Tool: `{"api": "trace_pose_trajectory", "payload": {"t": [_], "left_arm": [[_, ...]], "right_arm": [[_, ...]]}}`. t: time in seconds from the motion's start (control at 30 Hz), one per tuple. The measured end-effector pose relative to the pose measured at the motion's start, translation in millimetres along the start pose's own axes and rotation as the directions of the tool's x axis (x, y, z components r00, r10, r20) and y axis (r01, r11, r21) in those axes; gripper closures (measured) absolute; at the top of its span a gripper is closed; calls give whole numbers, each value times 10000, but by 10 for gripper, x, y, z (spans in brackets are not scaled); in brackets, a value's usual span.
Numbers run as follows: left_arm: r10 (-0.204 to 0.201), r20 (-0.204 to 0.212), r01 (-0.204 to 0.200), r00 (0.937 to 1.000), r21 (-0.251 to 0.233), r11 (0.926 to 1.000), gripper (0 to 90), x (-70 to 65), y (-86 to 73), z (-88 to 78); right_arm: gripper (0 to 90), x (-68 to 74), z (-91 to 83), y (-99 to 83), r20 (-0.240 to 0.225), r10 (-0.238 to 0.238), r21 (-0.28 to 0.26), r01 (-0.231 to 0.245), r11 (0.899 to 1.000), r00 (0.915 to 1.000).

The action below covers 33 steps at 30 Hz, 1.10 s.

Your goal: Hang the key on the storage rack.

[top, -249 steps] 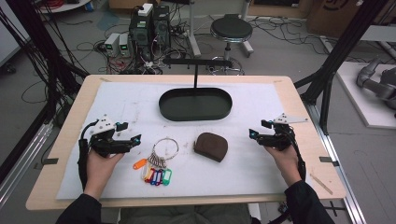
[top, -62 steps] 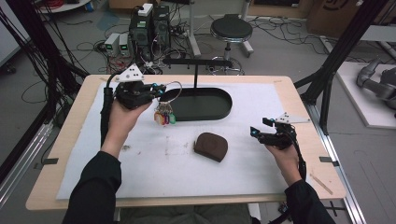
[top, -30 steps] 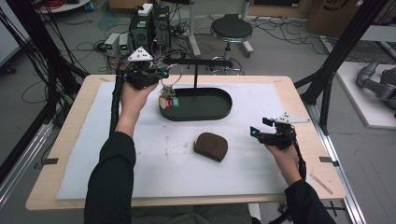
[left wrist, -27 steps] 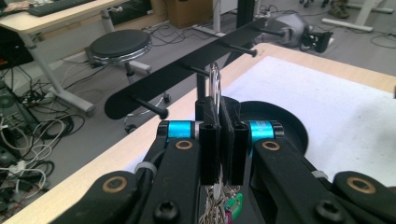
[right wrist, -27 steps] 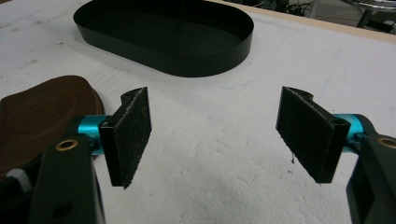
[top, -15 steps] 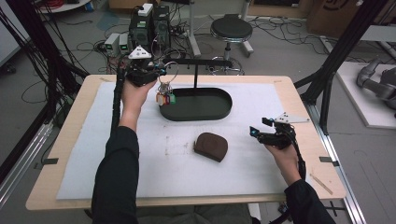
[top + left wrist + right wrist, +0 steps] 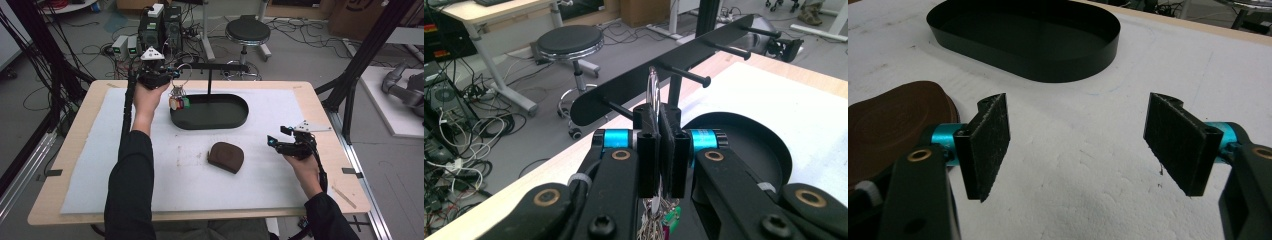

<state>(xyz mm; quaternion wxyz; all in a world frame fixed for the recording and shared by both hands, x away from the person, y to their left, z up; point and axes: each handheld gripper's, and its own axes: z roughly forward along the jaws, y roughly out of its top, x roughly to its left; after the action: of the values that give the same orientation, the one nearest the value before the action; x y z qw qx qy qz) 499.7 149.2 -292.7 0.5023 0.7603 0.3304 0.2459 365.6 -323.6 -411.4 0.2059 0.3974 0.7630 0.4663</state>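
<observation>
High view first, nearest the person: my right gripper [image 7: 278,141] rests low over the white mat [image 7: 300,115] at the right side, jaws spread wide with nothing between them. In the right gripper view the brown pouch [image 7: 893,125] lies just beside that gripper's left-hand jaw, and the black oval tray [image 7: 1023,40] sits farther off on the mat. Mid-table in the high view, the pouch lies flat, well apart from the tray behind it. Farther back, my left gripper [image 7: 175,74] is raised above the tray's left end, jaws pinching a metal key ring [image 7: 653,87]; the keys and coloured tags [image 7: 178,101] dangle below it. In the left gripper view the ring stands upright, just beside a peg of the black hook rack [image 7: 704,47].
</observation>
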Motion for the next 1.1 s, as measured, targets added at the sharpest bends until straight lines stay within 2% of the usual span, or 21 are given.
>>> {"api": "trace_pose_trajectory", "payload": {"t": [0.5,0.6,1.1], "left_arm": [[-366,-148,368,9992,124,9992,866,67,-88,4],[-565,-69,565,9984,23,9984,866,85,-122,10],[-896,-19,896,9960,-125,9959,865,127,-206,32]], "right_arm": [[270,5,2,2,6,-58,-38,58,10000,10000],[270,5,1,1,2,-12,-13,12,10000,10000],[270,8,8,1,13,-63,-20,63,10000,10000]]}}
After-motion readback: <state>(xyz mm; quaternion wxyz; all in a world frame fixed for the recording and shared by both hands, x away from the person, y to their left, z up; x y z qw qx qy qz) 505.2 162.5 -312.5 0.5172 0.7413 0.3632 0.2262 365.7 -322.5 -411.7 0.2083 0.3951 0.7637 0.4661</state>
